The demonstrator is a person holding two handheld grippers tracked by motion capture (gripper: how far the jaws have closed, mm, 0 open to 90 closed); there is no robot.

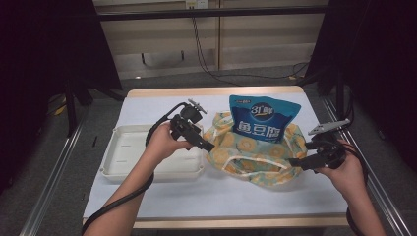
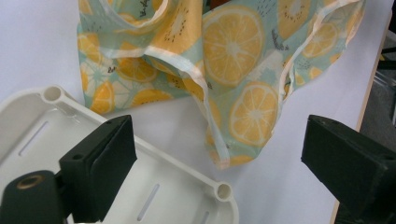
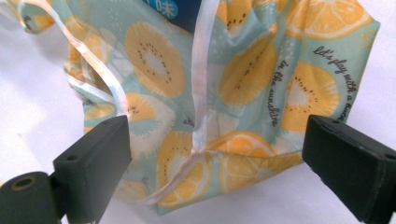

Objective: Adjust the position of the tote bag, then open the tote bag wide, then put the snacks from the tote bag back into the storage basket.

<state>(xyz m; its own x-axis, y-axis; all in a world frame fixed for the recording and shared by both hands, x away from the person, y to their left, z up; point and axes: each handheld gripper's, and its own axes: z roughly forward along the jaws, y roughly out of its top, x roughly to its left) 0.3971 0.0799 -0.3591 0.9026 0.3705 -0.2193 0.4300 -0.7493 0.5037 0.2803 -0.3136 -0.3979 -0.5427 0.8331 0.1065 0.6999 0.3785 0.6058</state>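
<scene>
High view: white tray beside fruit-print bag around blue pouch.

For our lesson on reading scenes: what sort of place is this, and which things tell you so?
Probably a lab or recording workspace, not a home: a white-covered table, dark curtains on both sides, and a cable running down the back wall.

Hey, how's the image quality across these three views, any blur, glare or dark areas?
High view: dim, room edges nearly black, the table evenly lit, blue pouch print soft. Left gripper view: bag fairly sharp, near tool blurred, tray bright. Right gripper view: bag print legible, white trim glary.
</scene>
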